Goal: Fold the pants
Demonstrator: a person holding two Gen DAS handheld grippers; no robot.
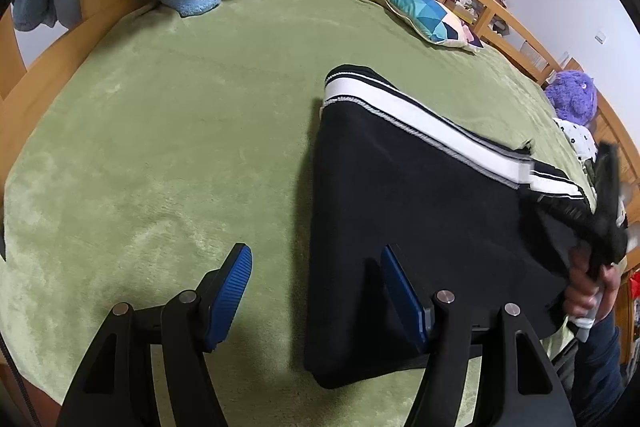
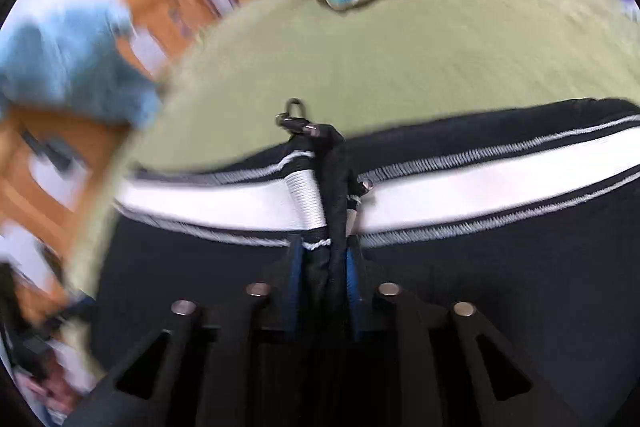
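Black pants [image 1: 404,211] with a white side stripe lie on the green bedspread [image 1: 160,147]. The left gripper [image 1: 316,291] hangs released over their folded edge, holding nothing. The right gripper [image 2: 322,275] pinches a bunched fold of the pants between its blue pads [image 2: 294,267].

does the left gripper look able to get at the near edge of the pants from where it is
Probably yes. The left gripper hangs open right over the near edge of the black pants, one pad above the cloth, the other above the green blanket. Nothing lies between.
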